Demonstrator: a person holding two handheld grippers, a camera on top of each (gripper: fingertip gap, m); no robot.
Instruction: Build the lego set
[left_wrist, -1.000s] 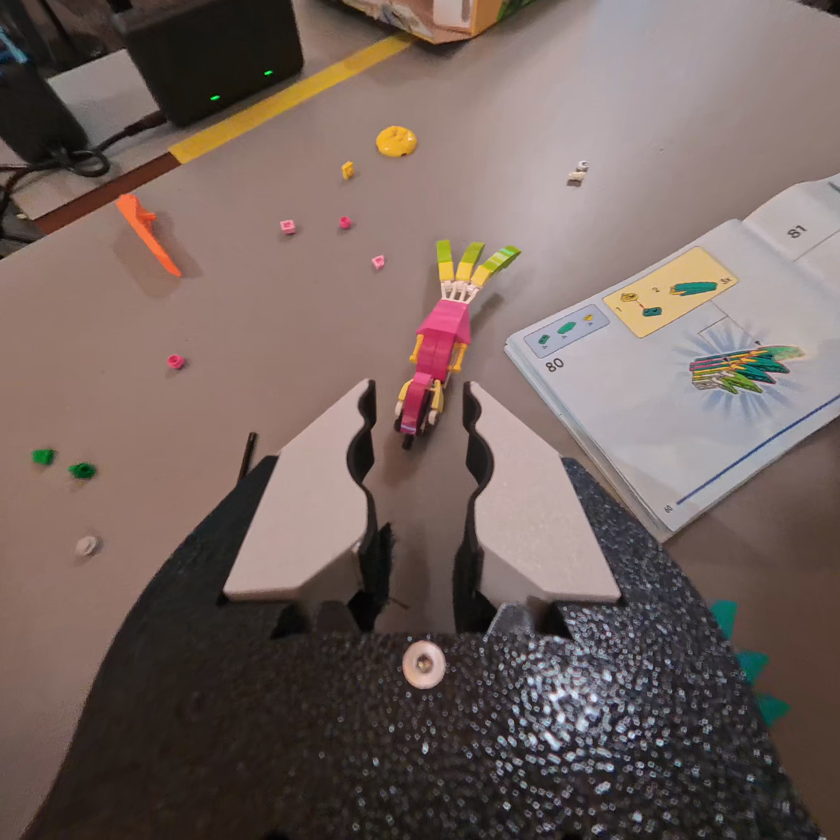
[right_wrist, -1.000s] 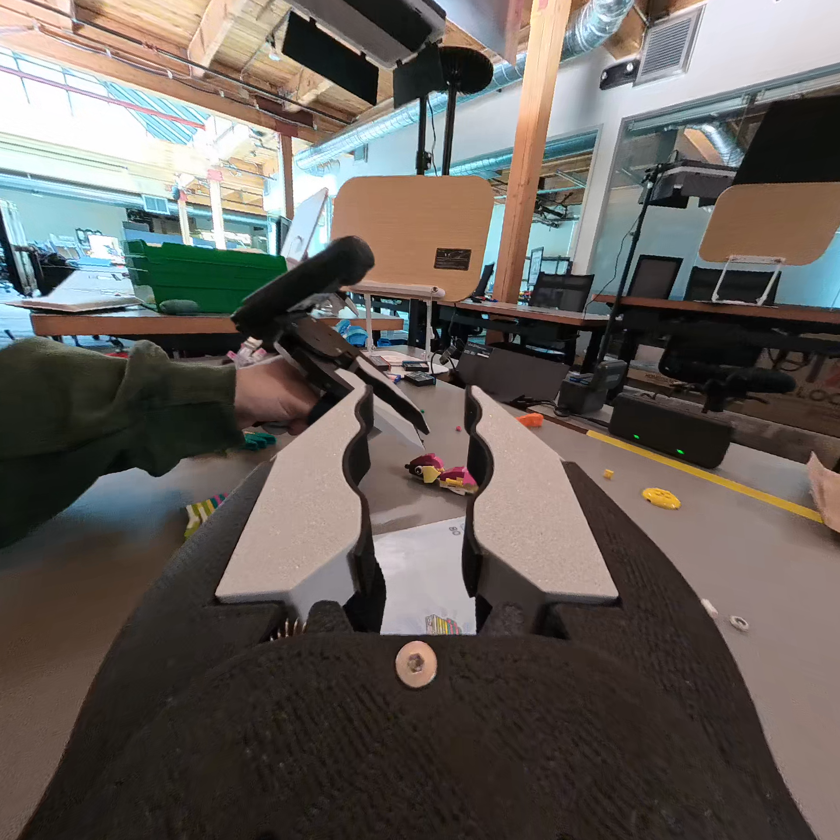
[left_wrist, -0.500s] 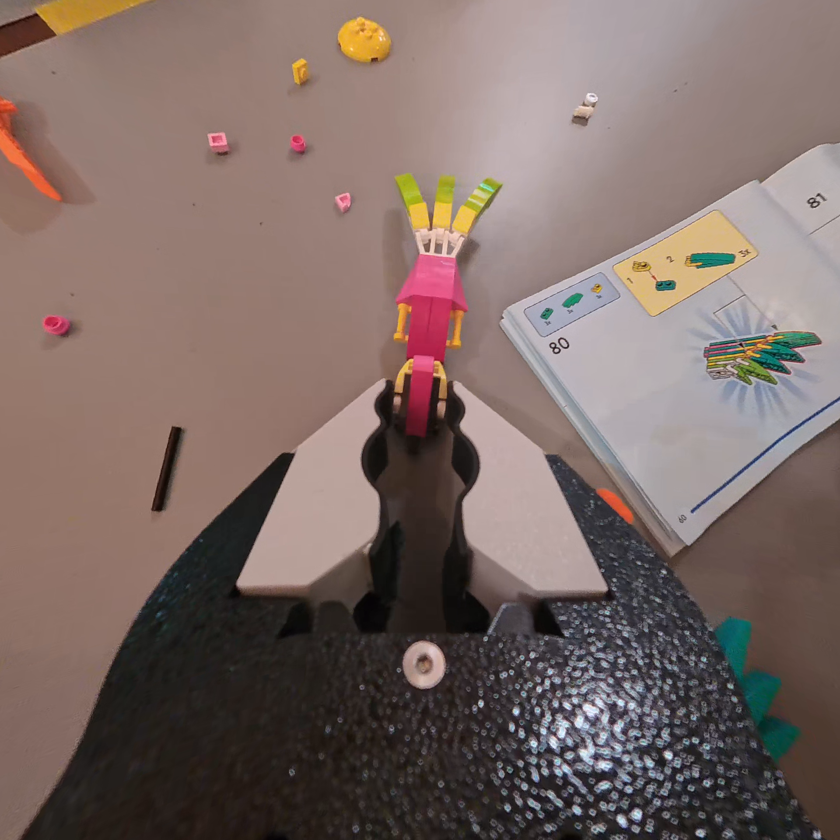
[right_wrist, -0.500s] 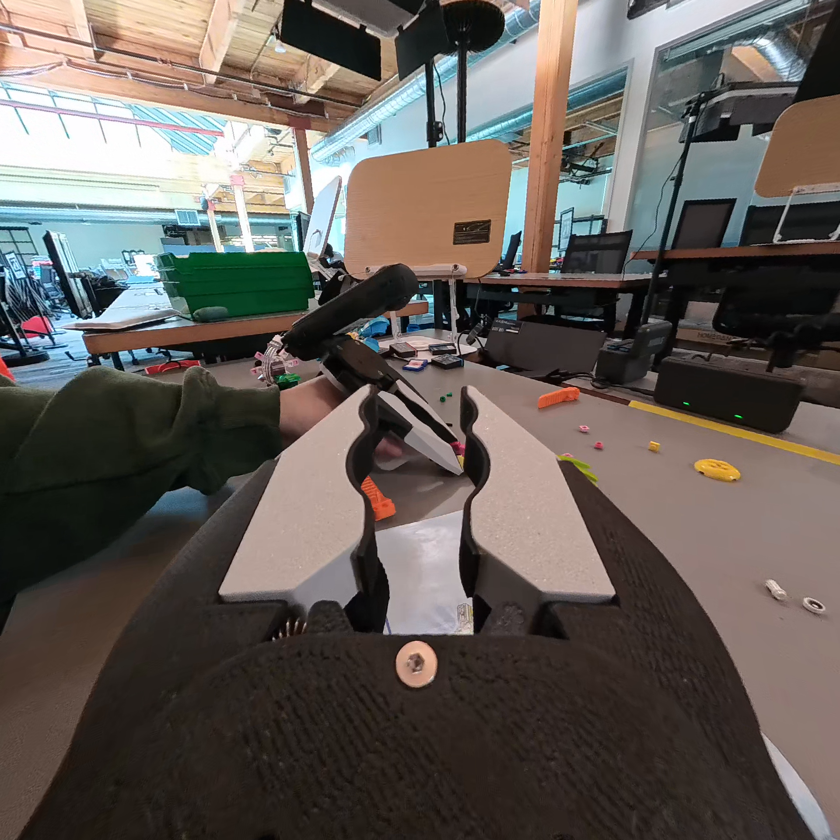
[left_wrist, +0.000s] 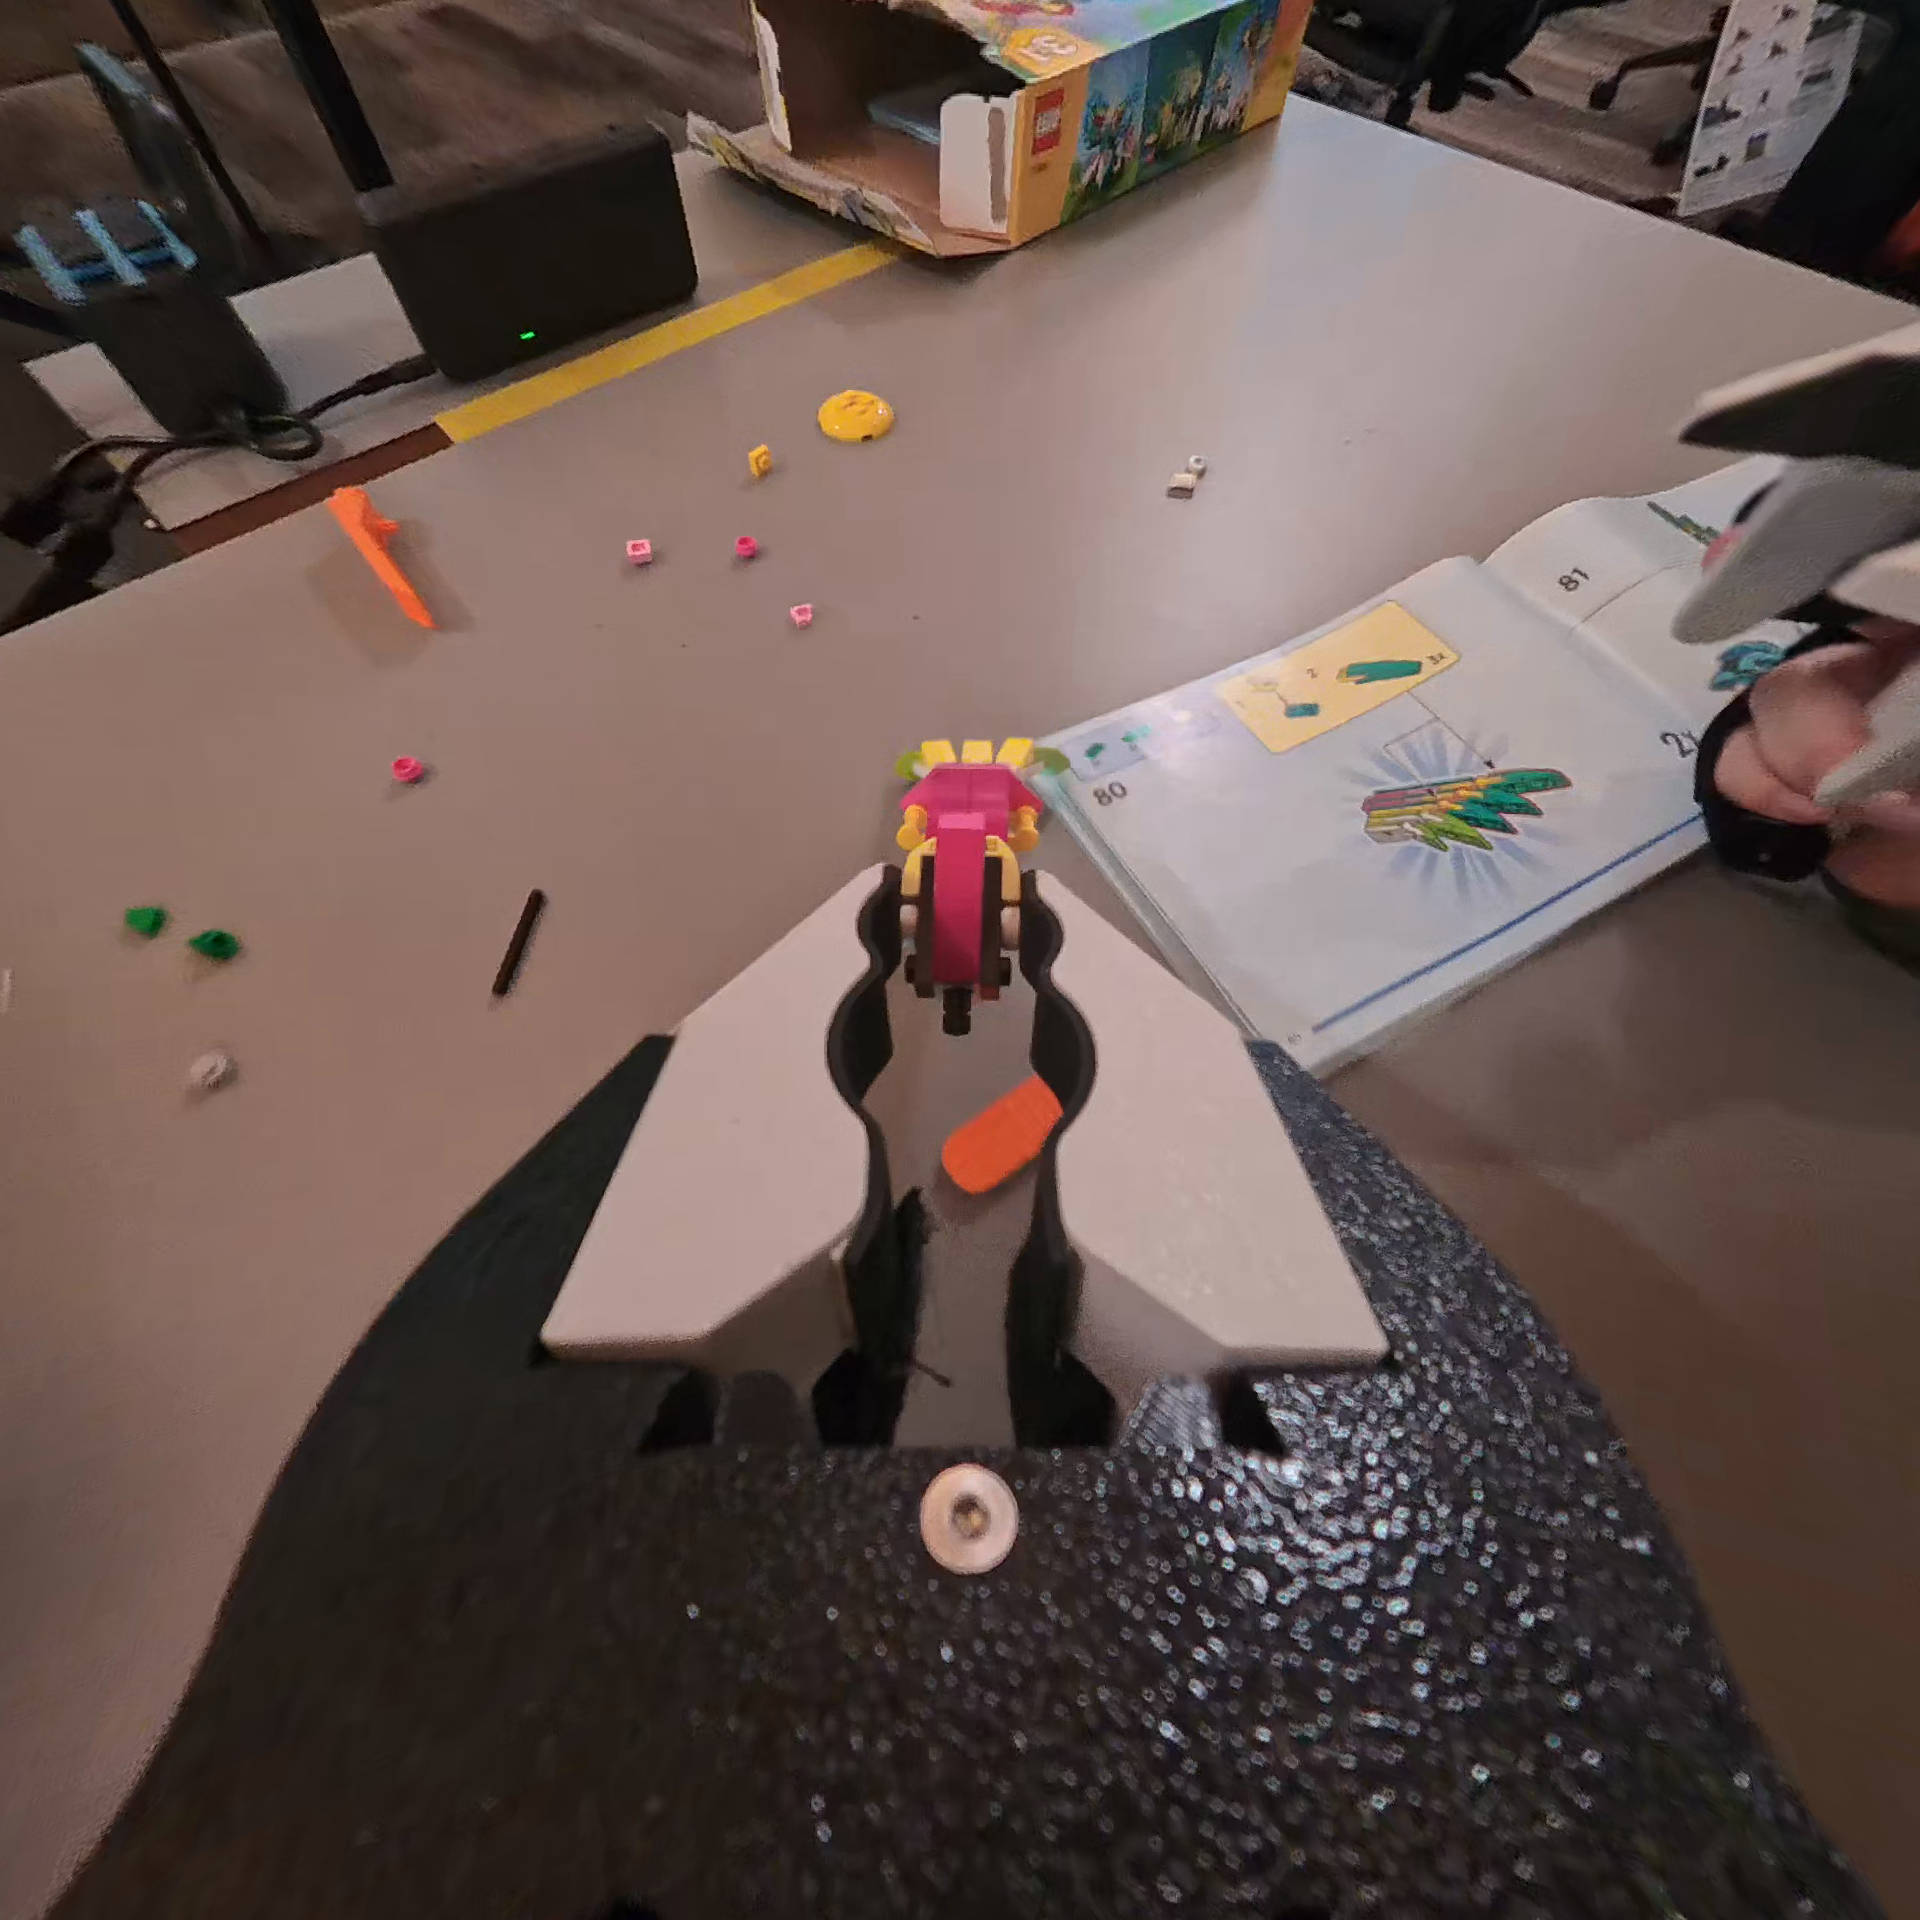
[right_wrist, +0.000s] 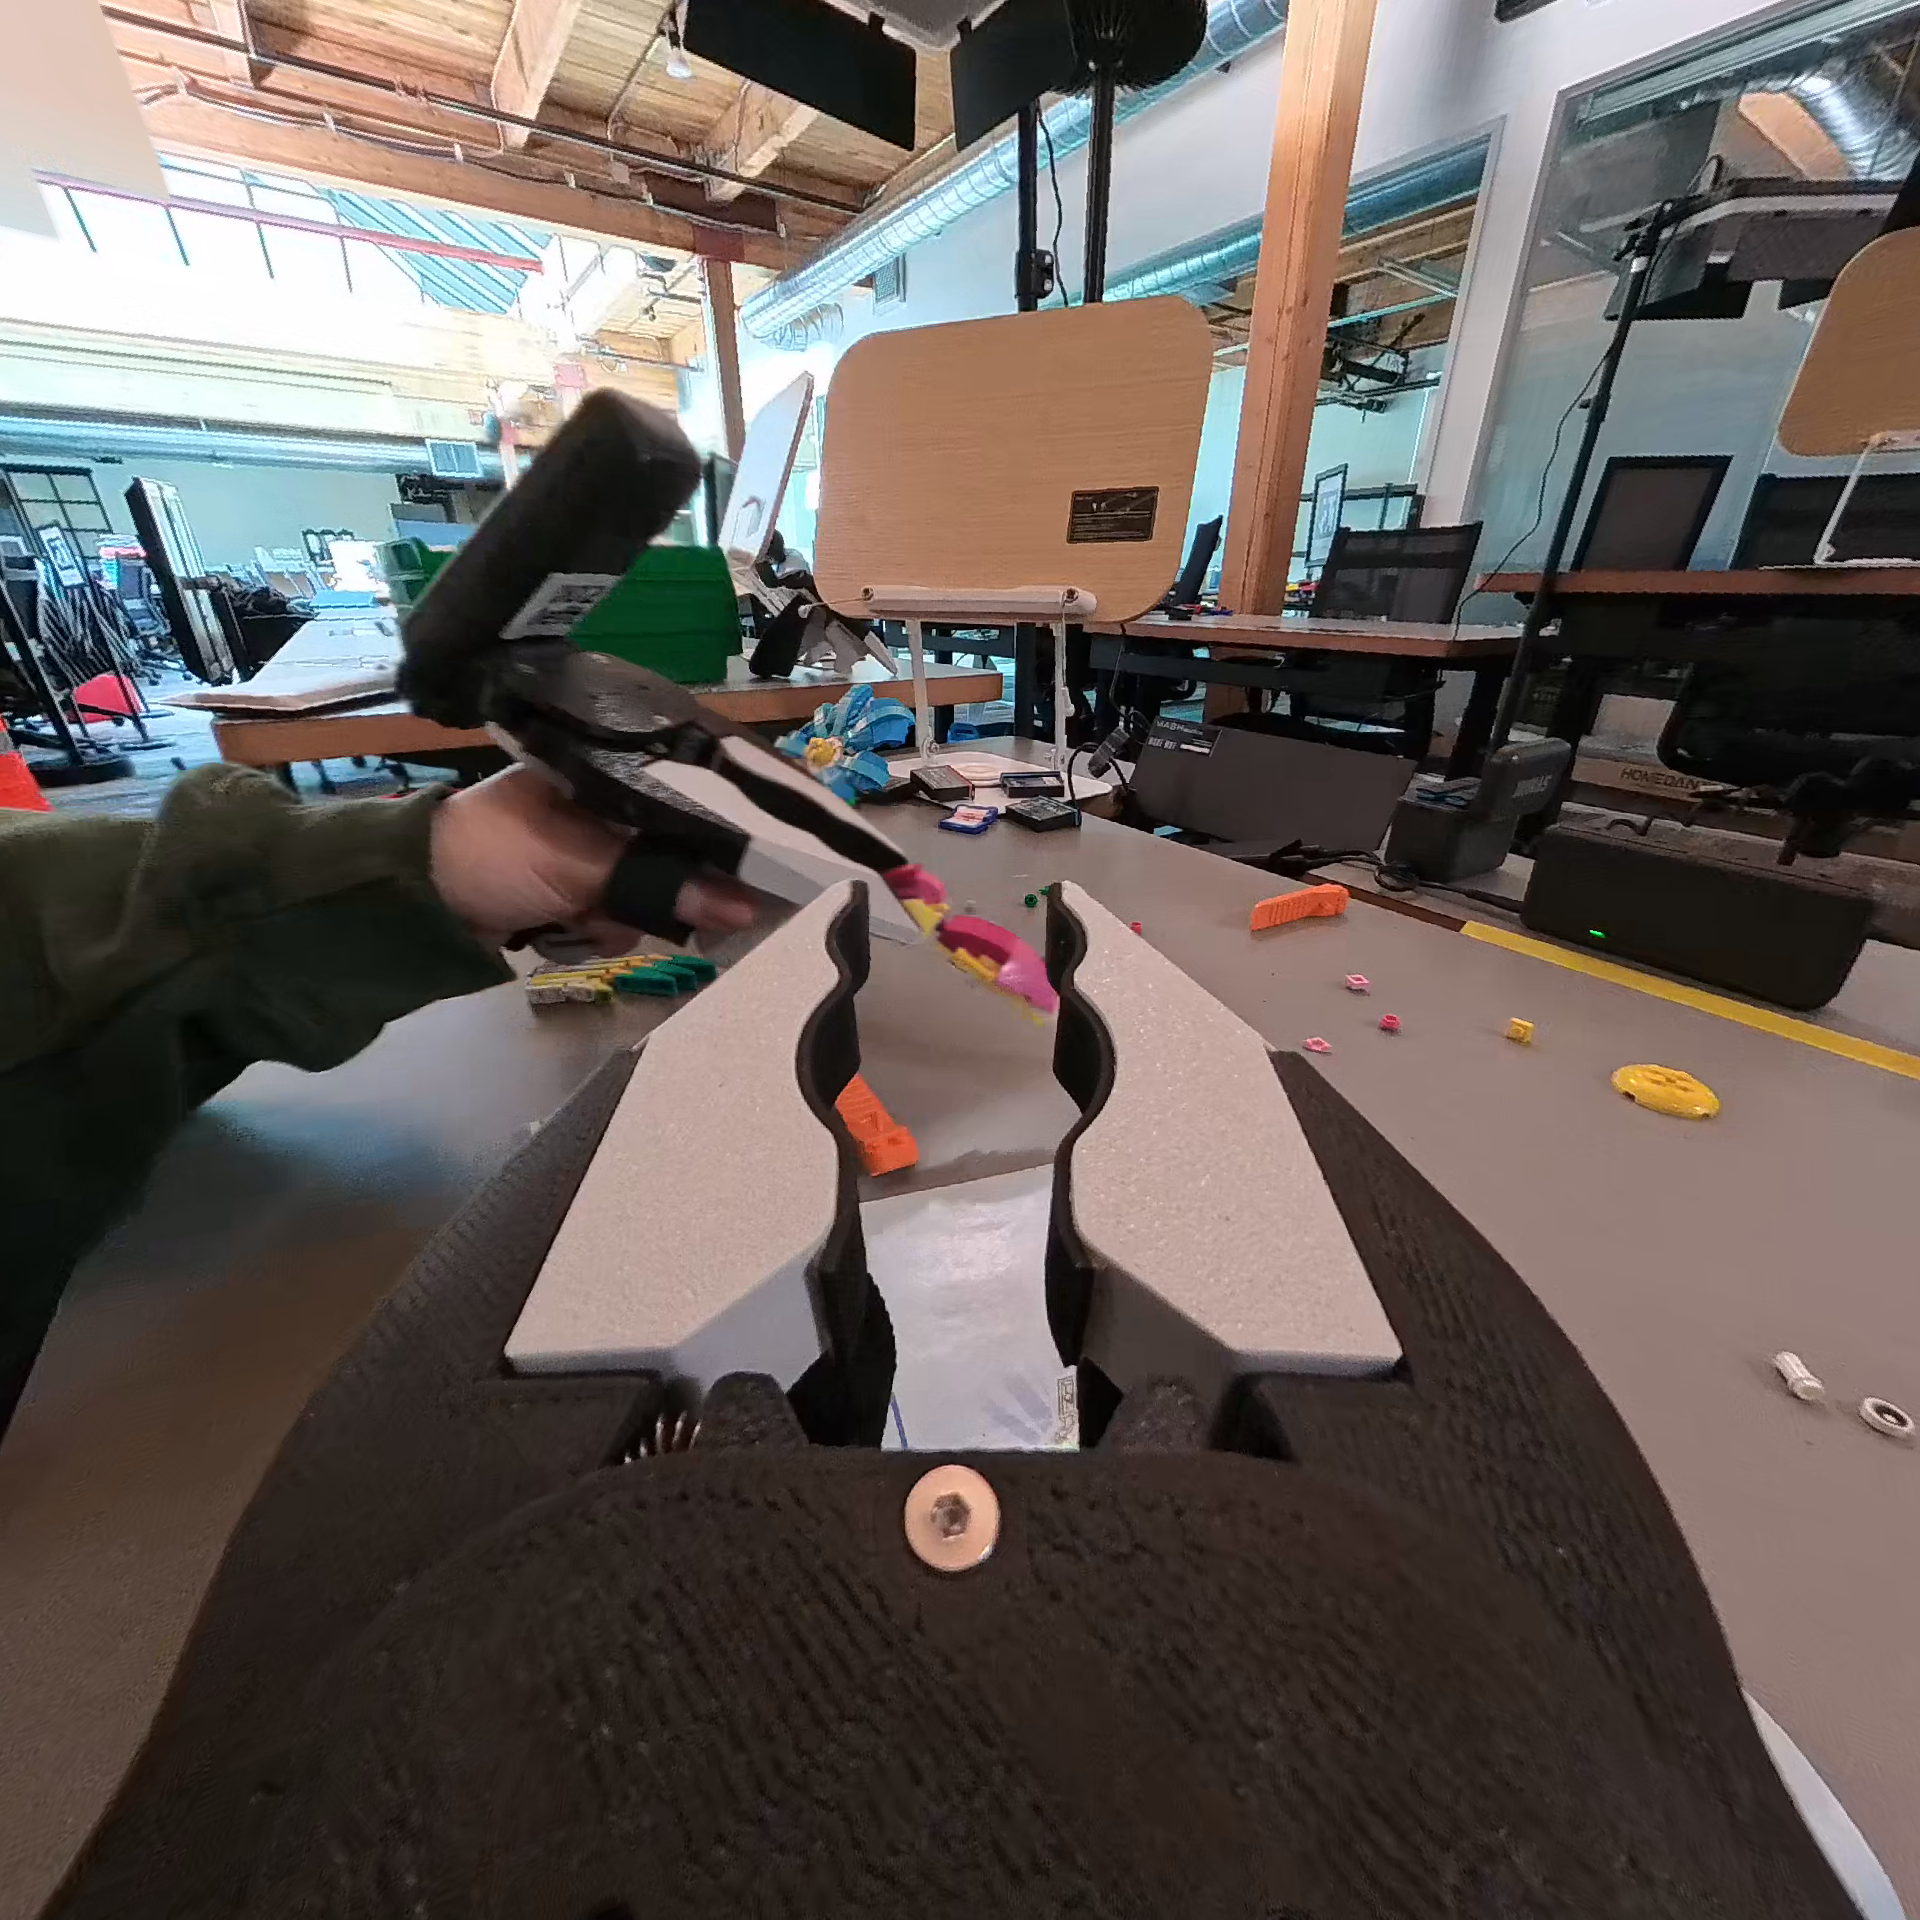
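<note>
My left gripper (left_wrist: 956, 909) is shut on the head end of a pink and yellow lego bird model (left_wrist: 961, 862) and holds it above the grey table. Its yellow-green tail points away from me. An orange piece (left_wrist: 1003, 1132) lies on the table below the jaws. The open instruction booklet (left_wrist: 1351, 831) lies to the right. My right gripper (right_wrist: 954, 899) is open and empty, low over the booklet (right_wrist: 956, 1299). In the right wrist view the left gripper (right_wrist: 902, 883) holds the model (right_wrist: 982, 951) just beyond my right fingertips. A striped wing assembly (right_wrist: 613, 977) lies behind.
An open lego box (left_wrist: 1039, 114) and a black device (left_wrist: 530, 249) stand at the table's far side. An orange separator tool (left_wrist: 379, 556), a yellow dome (left_wrist: 854, 416), a black rod (left_wrist: 516, 940), and small pink (left_wrist: 407, 769) and green (left_wrist: 213, 943) pieces are scattered to the left. The left gripper's tips are roughly 12 centimeters from the right gripper's. The orange piece (left_wrist: 1003, 1132) is about 7 centimeters from my left fingertips and 15 centimeters from my right. Measured from the fingertips, the striped wing assembly (right_wrist: 613, 977) is 20 centimeters or so from the left gripper and 25 centimeters from the right.
My left gripper closed on the bird model's head end and lifted it off the table. The right gripper stayed open and moved little.
</note>
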